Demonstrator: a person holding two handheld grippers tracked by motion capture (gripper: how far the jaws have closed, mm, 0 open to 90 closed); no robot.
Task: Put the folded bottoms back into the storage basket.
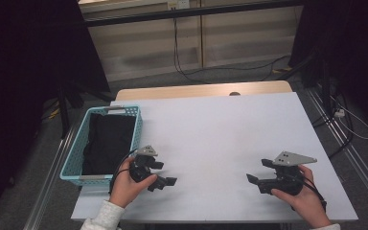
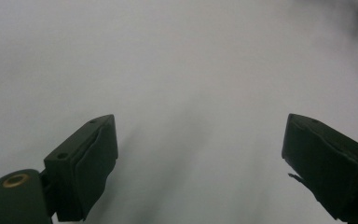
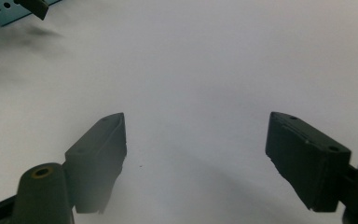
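beside the perforated teal plastic basket [image 1: 74, 143], dark folded cloth [image 1: 106, 141] inside.

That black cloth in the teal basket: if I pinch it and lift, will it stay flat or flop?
The black cloth lies rumpled, filling the teal basket, so it probably drapes limply. It looks light for its bulk, and may snag the slotted walls.

The room is dim and its far corners fall into black, while the white table [image 1: 230, 129] catches soft overhead light. Both gripper views look hazy, with blurred shadows beneath the 2 dark, soft-edged jaws.
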